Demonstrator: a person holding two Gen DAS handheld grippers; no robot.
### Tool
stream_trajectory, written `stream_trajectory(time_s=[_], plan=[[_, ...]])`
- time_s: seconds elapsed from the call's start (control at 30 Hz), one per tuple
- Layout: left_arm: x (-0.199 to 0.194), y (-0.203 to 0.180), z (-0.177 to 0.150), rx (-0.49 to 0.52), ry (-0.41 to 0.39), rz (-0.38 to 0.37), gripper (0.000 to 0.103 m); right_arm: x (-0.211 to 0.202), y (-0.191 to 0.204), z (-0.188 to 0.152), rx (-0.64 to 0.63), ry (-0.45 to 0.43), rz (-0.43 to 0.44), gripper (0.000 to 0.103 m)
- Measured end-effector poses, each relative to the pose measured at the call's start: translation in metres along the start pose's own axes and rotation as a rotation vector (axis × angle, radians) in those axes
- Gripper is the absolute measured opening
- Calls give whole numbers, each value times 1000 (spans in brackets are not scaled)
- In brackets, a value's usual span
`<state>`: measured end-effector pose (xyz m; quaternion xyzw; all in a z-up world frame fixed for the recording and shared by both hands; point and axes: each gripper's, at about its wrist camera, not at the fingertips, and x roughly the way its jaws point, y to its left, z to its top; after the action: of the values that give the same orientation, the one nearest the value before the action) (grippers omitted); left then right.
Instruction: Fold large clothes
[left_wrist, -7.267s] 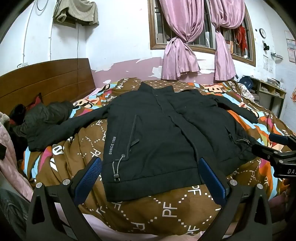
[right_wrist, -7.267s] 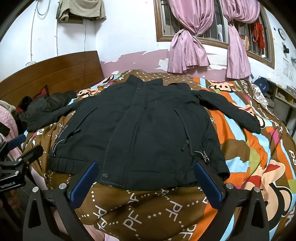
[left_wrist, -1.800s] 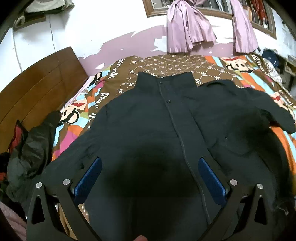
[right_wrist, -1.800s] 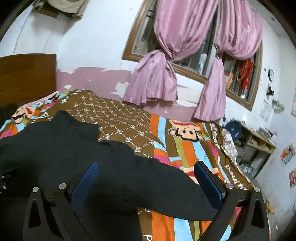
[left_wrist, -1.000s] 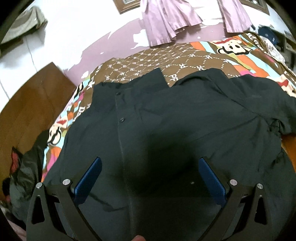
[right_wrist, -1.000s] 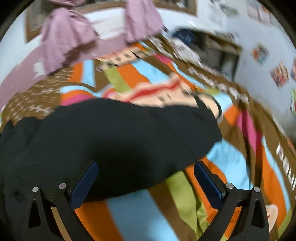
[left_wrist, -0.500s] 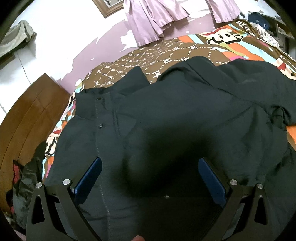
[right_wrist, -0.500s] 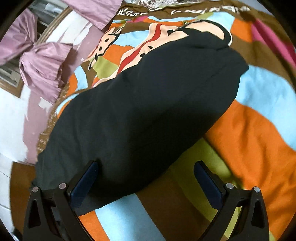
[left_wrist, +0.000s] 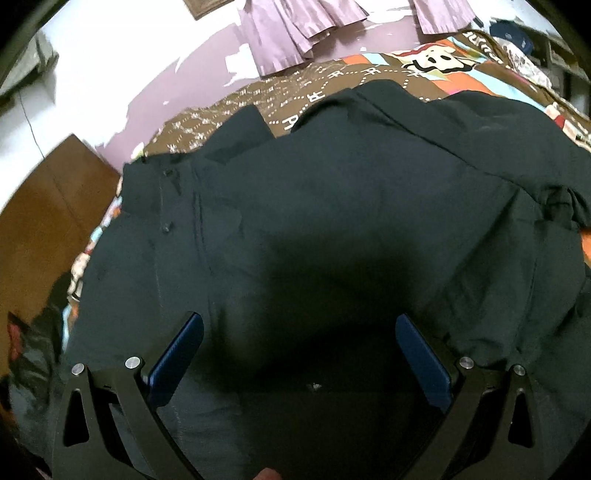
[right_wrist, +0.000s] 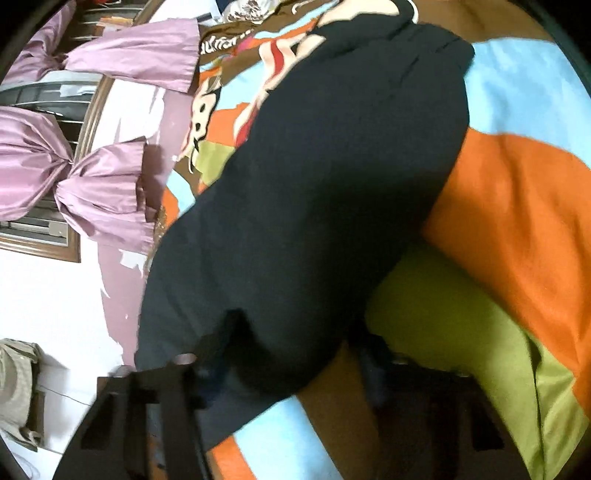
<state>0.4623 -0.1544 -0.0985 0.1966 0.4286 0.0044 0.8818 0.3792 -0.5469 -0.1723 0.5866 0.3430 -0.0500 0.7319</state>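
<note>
The right tongs (right_wrist: 291, 365) have just been closing around the sleeve (right_wrist: 317, 192) of the black jacket (left_wrist: 332, 240). The picture is blurry there, so it is hard to tell if the pads are pinching the cloth yet. The left tongs (left_wrist: 299, 354) are wide open, low over the middle of the jacket, and hold nothing.

What could go wrong? The sleeve is thick and puffy. If the right tongs catch only the top layer, the sleeve could slip out when it is lifted. The tongs could also pinch the blanket (right_wrist: 509, 206) under the sleeve and pull it up too. If the sleeve is pulled hard with nothing pressing on the jacket, the whole jacket may slide and crumple.

The jacket lies flat on the bed, front side up, on the bright cartoon blanket. It is big, dark and soft, with a few small wrinkles. Its collar (left_wrist: 207, 158) points toward the wall with the pink curtains (left_wrist: 295, 33). The sleeve sticks out to the side across the orange and blue patches.
</note>
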Motion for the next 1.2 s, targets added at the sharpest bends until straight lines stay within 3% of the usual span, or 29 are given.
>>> stream_trajectory(time_s=[0.13, 0.3, 0.4, 0.47, 0.57, 0.67, 0.83, 0.9, 1.0, 1.07, 1.13, 1.2], plan=[[11, 10, -1, -61, 52, -71, 102, -5, 16, 2, -81, -12, -15, 22], [23, 36, -7, -211, 129, -227, 102, -23, 37, -4, -162, -113, -12, 16], [17, 52, -15, -254, 133, -294, 102, -39, 81, -17, -350, -214, -109, 11], [8, 60, -22, -264, 134, -306, 102, -54, 123, -34, -514, -320, -128, 10], [-11, 78, -36, -299, 135, -351, 102, -69, 186, -68, -728, -423, -100, 9], [-34, 105, -51, -350, 132, -400, 102, -70, 242, -124, -986, -451, -58, 8], [-67, 164, -77, -461, 101, -415, 102, -41, 294, -252, -1454, -377, 35, 8], [-78, 189, -90, -514, 90, -402, 102, -18, 294, -308, -1672, -287, 44, 8], [-94, 228, -107, -598, 73, -370, 102, 21, 267, -381, -1955, -67, -6, 8], [-102, 246, -116, -633, 65, -347, 102, 44, 236, -414, -2091, 49, -81, 12], [-105, 260, -123, -658, 60, -322, 102, 58, 206, -426, -2152, 140, -139, 26], [-107, 271, -132, -679, 70, -302, 102, 59, 190, -421, -2130, 154, -151, 32]])
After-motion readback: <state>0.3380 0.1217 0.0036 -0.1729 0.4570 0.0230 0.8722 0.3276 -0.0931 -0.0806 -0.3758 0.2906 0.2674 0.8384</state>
